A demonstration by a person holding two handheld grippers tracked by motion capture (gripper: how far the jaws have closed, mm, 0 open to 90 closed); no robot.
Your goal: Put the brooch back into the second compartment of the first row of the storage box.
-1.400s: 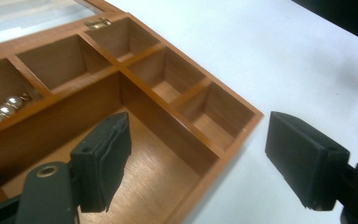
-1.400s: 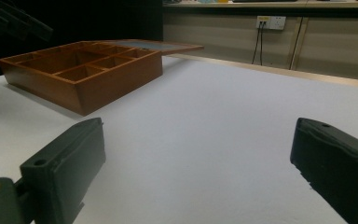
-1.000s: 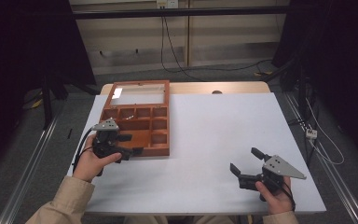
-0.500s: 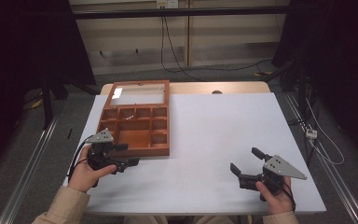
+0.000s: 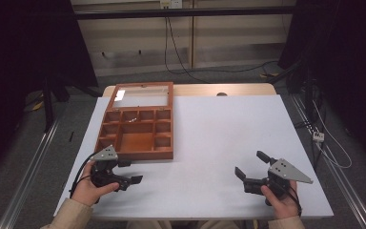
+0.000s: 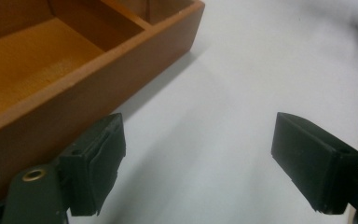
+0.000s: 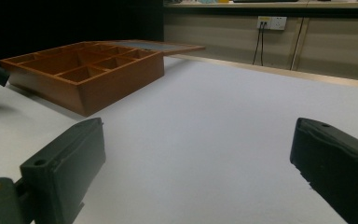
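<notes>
Left tongs (image 5: 129,171) drawn back off wooden box (image 5: 138,131), both tongs open, empty, box's long axis running away, lid far end.

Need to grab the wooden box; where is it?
In the high view, the wooden compartment box lies on the table's left half, just beyond the left tongs.

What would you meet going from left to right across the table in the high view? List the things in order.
Left gripper → wooden compartment box → bare white table top → right gripper.
</notes>
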